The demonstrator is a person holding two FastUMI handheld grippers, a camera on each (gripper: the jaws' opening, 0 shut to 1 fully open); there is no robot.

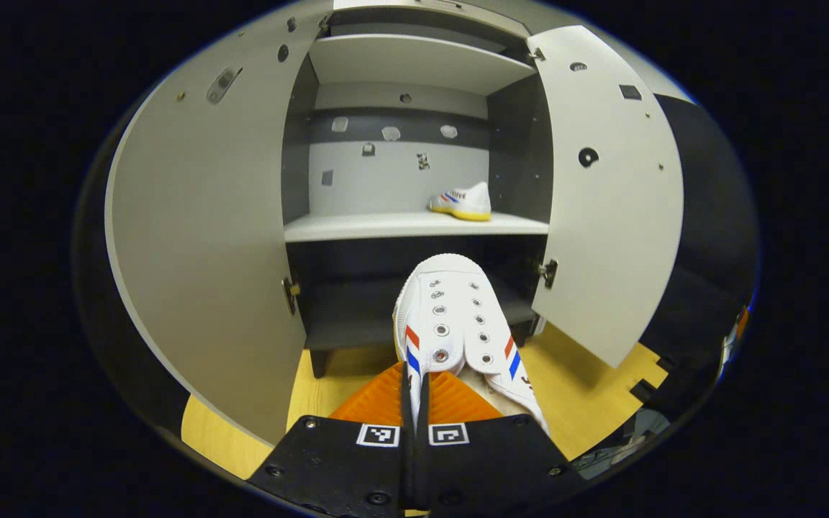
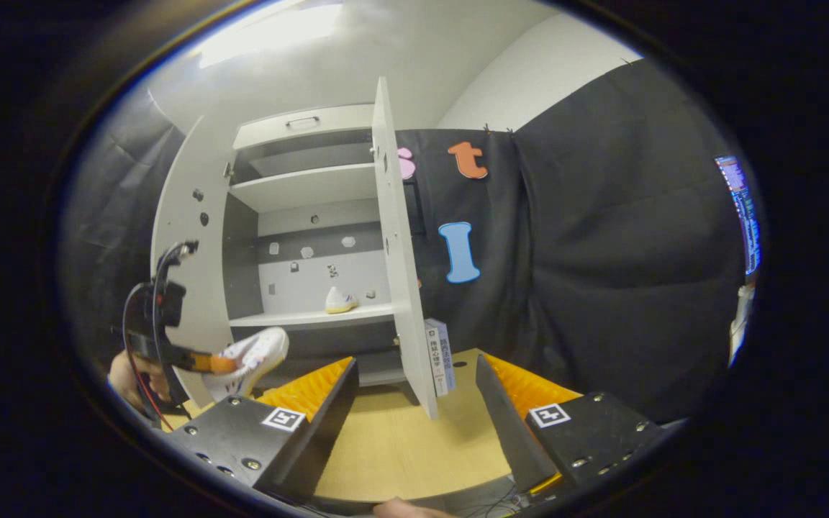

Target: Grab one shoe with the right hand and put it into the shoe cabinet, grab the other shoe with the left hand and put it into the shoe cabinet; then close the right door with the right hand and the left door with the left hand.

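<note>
Pinching the collar of a white sneaker [image 1: 458,324] between its pressed-together fingers, the left claw [image 1: 414,403] is held before the open shoe cabinet [image 1: 414,180], toe pointed inward. A second sneaker [image 1: 462,201] is seen on the middle shelf [image 1: 386,226]. The right claw [image 2: 414,403] is spread wide above the wooden surface [image 2: 400,446], facing the right door [image 2: 400,252].

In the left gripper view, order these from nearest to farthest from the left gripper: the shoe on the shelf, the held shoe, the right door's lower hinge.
1. Held shoe, between the fingers.
2. Right door's lower hinge, to the right.
3. Shoe on the shelf, deep inside the cabinet.
</note>
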